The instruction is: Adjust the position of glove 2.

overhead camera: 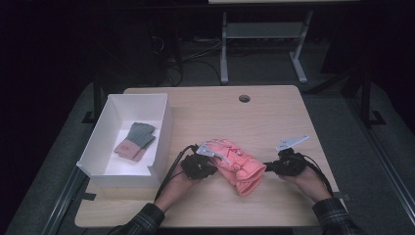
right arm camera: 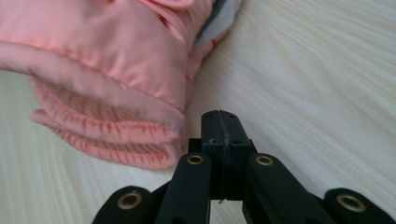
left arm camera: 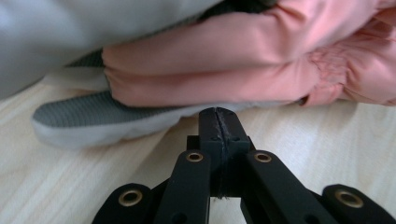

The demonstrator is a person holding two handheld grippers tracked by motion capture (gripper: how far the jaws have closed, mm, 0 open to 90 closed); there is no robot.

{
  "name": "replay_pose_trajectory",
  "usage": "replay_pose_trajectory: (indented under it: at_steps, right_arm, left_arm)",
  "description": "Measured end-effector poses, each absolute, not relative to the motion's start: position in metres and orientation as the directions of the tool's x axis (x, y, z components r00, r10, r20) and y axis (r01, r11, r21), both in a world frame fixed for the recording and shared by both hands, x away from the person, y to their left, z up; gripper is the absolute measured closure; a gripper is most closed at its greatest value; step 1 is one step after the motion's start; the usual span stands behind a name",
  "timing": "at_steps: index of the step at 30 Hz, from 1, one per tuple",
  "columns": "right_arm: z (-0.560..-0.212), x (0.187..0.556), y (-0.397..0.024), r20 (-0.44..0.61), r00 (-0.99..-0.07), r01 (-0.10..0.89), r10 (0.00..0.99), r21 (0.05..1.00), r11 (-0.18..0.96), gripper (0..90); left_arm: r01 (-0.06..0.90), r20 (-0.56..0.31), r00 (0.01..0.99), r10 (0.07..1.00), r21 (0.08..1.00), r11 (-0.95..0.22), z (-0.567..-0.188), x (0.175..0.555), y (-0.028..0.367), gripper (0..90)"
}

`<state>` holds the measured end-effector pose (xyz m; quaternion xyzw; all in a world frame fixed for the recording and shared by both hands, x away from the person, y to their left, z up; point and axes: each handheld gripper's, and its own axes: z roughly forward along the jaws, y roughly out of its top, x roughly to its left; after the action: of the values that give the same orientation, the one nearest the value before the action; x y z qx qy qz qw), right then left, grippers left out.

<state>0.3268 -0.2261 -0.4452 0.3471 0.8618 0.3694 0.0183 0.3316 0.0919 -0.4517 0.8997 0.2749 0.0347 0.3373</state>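
You have a salmon-pink glove (overhead camera: 236,164) with grey-and-white parts on a pale wood-grain table (overhead camera: 274,112). Your two grippers, left (overhead camera: 198,165) and right (overhead camera: 286,164), are black with brass-coloured rivets. The box (overhead camera: 98,142) is white, holding grey-green and pink knitted gloves (overhead camera: 134,141). Your sleeves (overhead camera: 337,215) are dark plaid.

High view: above the light wooden table (overhead camera: 274,112), looking forward and down.
Gripper views: low, very close; all share the puffy pink fabric glove (overhead camera: 235,164) (left arm camera: 233,56) (right arm camera: 107,60), perhaps a pair.
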Motion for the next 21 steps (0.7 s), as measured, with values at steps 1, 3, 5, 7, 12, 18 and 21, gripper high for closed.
replay_pose_trajectory:
  at_steps: [1,3,5,7,12,18,21]
  right_arm:
    - [-0.445,0.327,-0.226,0.222,-0.765,0.578,0.605,0.652,0.491,90.0]
    - [-0.445,0.326,-0.223,0.219,-0.773,0.568,0.595,0.656,0.497,90.0]
    - [-0.444,0.324,-0.221,0.219,-0.78,0.563,0.587,0.655,0.503,90.0]
    - [-0.444,0.324,-0.22,0.219,-0.79,0.553,0.572,0.657,0.512,90.0]
    - [-0.445,0.321,-0.215,0.234,-0.799,0.554,0.554,0.646,0.526,90.0]
    - [-0.448,0.31,-0.208,0.249,-0.816,0.541,0.521,0.646,0.539,90.0]
    - [-0.449,0.304,-0.203,0.26,-0.821,0.54,0.508,0.639,0.547,90.0]
  left_arm:
    - [0.47,-0.122,0.847,0.518,0.627,-0.621,-0.451,0.332,0.091,89.6]
    - [0.465,-0.119,0.849,0.515,0.63,-0.622,-0.45,0.333,0.089,89.6]
    - [0.457,-0.111,0.855,0.506,0.625,-0.634,-0.449,0.336,0.089,89.6]
    - [0.467,-0.12,0.847,0.517,0.631,-0.619,-0.449,0.338,0.087,89.6]
    - [0.468,-0.123,0.848,0.516,0.632,-0.618,-0.449,0.347,0.086,89.6]
    - [0.468,-0.146,0.852,0.503,0.644,-0.605,-0.448,0.356,0.084,89.6]
    - [0.468,-0.16,0.854,0.494,0.651,-0.598,-0.449,0.358,0.081,89.7]
